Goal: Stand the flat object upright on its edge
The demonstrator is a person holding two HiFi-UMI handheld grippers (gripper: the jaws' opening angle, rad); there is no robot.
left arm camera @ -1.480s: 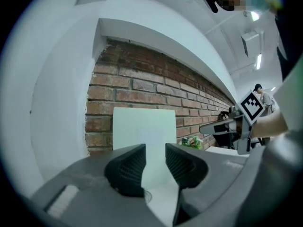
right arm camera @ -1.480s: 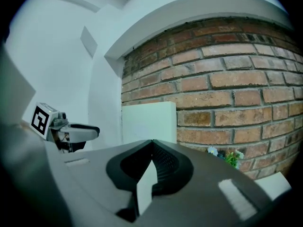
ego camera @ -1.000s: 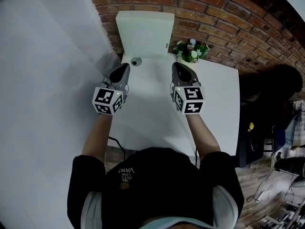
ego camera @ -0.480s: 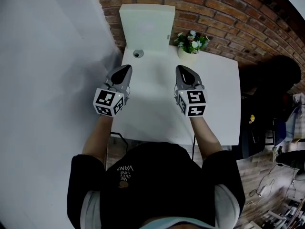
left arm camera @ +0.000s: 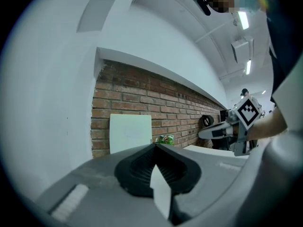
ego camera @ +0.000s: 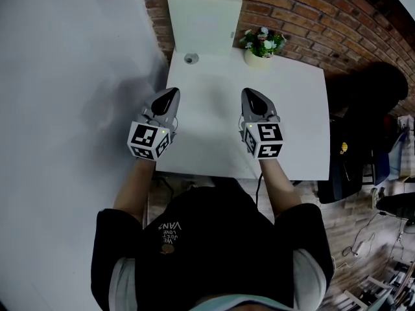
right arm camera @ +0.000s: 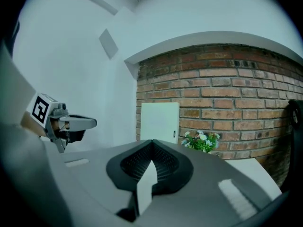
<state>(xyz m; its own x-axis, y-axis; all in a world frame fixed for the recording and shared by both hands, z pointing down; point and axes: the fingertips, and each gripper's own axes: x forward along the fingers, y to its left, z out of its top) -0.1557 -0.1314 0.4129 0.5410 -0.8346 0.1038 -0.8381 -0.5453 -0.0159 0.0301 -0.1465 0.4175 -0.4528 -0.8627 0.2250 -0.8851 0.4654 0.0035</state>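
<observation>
Since nothing is grasped yet, my left claw [ego camera: 170, 96] and right claw [ego camera: 251, 96] hover closed and empty above the tabletop [ego camera: 292, 122]. The flat round object [ego camera: 190, 58], likely my target, lies far off at eleven o'clock.

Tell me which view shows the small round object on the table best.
Head view: the small round object lies in plain sight on the table by the white panel. Neither gripper view shows it.
</observation>
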